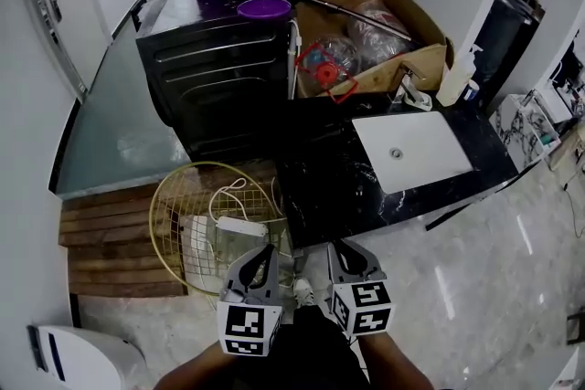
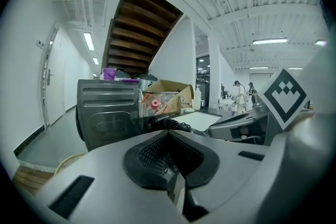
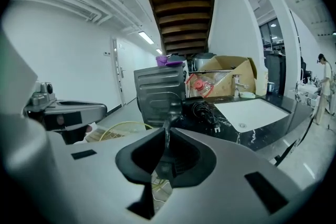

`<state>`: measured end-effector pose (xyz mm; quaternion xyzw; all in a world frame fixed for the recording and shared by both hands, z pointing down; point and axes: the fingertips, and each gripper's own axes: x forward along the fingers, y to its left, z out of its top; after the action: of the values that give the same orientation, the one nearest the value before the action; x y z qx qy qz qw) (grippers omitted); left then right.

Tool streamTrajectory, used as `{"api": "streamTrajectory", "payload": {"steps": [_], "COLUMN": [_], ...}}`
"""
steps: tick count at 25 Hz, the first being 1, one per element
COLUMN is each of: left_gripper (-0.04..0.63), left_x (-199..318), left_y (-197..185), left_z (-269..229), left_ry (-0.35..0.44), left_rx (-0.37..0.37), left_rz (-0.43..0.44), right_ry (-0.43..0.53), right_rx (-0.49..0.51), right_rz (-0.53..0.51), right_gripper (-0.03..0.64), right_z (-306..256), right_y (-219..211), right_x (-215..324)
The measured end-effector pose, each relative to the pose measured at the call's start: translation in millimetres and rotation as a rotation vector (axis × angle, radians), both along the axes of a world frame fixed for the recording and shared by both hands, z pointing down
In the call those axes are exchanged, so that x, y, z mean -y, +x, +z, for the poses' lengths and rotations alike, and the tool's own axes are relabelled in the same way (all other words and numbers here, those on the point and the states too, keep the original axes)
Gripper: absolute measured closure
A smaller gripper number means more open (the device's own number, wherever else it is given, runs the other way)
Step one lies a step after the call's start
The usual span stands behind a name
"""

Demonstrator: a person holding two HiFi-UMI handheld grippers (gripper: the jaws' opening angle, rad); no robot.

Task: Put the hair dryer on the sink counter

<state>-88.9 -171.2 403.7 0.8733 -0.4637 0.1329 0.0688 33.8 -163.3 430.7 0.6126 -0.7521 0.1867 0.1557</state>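
Black against black marble, the hair dryer (image 3: 201, 108) lies on the sink counter (image 3: 260, 131) beside the white basin (image 3: 252, 110). Our left gripper (image 2: 169, 131) and right gripper (image 3: 167, 129) are both clenched, empty. We should back straight off, clear of its cord.

the left gripper (image 1: 265, 251) and right gripper (image 1: 344, 247) are cased in grey shells, black-lined; a black-and-white marker cube (image 1: 249, 329) is borne by each; a dark top (image 1: 306, 363) is worn.

- I can read no words, brands or numbers anywhere.
- The only signs I see are black-and-white square markers (image 1: 249, 330), not legible as text, on the cubes of my left tool (image 1: 269, 251) and right tool (image 1: 344, 247).
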Motion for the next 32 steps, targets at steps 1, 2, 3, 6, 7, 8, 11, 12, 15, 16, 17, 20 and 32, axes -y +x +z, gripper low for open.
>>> {"api": "streamTrajectory", "payload": {"steps": [1,2,3,6,7,8,11,12,15,16,17,20,32], "left_gripper": [0.588,0.588,0.588,0.588,0.588,0.588,0.588,0.588,0.588,0.588,0.588,0.588,0.588], "left_x": [-9,-17,-26,-48,-55,-60,-70,-73,-78,-77,-77,-77,-61], "left_y": [-4,-7,-10,-20,-23,-27,-34,-36,-41,-41,-41,-37,-9], "left_z": [-1,-1,-1,1,3,6,13,15,16,16,15,16,19], "left_ry": [0.005,0.008,0.010,0.010,0.007,0.005,-0.004,-0.009,-0.014,-0.012,-0.008,-0.004,-0.019], "left_rx": [-0.001,-0.001,-0.002,-0.002,-0.002,-0.001,0.007,0.011,0.015,0.013,0.012,0.014,0.012], "left_rz": [0.005,0.010,0.015,0.017,0.013,0.009,-0.003,-0.006,-0.020,-0.025,-0.026,-0.021,-0.024], "right_ry": [0.003,0.006,0.010,0.019,0.020,0.020,0.006,-0.004,-0.021,-0.020,-0.018,-0.013,-0.014], "right_rx": [0.001,0.003,0.004,0.008,0.012,0.015,0.022,0.026,0.031,0.030,0.028,0.022,0.007], "right_rz": [0.000,0.000,0.000,-0.005,-0.008,-0.011,-0.016,-0.017,-0.023,-0.027,-0.031,-0.033,-0.039], "right_gripper": [0.574,0.576,0.578,0.584,0.588,0.591,0.600,0.600,0.601,0.601,0.601,0.601,0.603], "right_z": [-1,-3,-4,-6,-5,-3,9,13,20,20,20,20,15], "right_y": [-6,-11,-16,-29,-34,-38,-46,-47,-51,-52,-52,-50,-25], "right_x": [-9,-18,-26,-49,-56,-63,-75,-78,-84,-84,-83,-82,-70]}}
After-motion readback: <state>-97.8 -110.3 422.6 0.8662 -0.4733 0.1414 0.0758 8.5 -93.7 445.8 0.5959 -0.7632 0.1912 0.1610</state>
